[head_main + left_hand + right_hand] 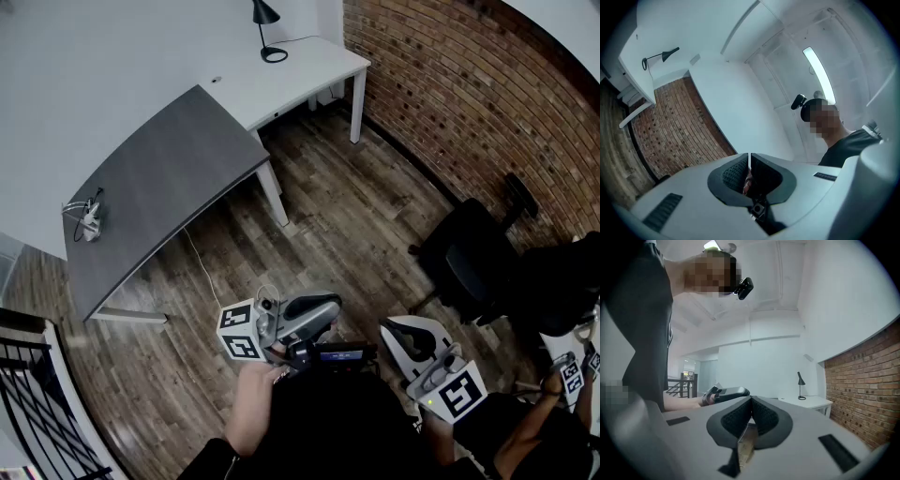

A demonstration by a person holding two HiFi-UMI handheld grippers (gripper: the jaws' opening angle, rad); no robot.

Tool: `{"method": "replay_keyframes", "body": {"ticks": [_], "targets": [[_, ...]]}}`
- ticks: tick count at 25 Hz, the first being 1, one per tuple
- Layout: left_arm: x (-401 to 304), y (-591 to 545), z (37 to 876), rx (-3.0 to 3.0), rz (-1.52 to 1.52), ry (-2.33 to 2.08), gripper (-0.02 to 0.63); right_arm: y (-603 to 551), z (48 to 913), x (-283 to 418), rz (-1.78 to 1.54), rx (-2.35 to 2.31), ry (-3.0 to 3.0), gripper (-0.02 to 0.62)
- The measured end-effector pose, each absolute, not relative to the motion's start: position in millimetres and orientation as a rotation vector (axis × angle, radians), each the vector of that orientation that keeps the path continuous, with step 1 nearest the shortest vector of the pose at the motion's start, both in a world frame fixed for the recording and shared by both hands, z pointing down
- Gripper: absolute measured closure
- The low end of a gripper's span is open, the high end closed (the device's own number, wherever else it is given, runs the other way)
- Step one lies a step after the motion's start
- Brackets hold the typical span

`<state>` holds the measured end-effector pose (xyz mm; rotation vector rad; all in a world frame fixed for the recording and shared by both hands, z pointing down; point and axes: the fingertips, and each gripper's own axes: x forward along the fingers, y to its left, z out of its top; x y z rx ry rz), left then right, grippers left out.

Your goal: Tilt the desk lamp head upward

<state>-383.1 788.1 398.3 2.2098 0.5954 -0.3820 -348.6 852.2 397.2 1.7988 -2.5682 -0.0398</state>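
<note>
While desk lamp [265, 14] stood at far edge of white worktop [309, 70], by wall, left tongs [749, 159] and right tongs [750, 401] were clenched empty, well apart from it, over wood floor [356, 216].

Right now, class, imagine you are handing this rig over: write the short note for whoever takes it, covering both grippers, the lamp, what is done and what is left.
Left gripper: jaws shut, empty.
Right gripper: jaws shut, empty.
Both are far from the lamp, across the wood floor.
Desk lamp: stands on the white desk near the brick wall, shade pointing down, untouched.
Done: nothing yet.
Left: walk over, take hold of the lamp head and tilt it upward.
</note>
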Motion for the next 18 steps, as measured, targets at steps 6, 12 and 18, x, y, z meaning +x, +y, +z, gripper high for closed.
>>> {"method": "replay_keyframes", "body": {"ticks": [6, 12, 18], "targets": [[-386.1, 790.1, 399.4, 2.208, -0.380, 0.585, 0.594, 857.5, 399.8, -348.7, -0.034, 1.799, -2.565, 0.581], [-382.6, 797.6, 402.9, 2.212, -0.369, 0.582, 0.594, 865.3, 402.1, -344.3, -0.030, 1.806, -2.577, 0.581], [-377.8, 802.2, 400.0, 2.215, -0.350, 0.575, 0.594, 869.7, 396.8, -338.5, -0.025, 1.830, -2.607, 0.580]]}}
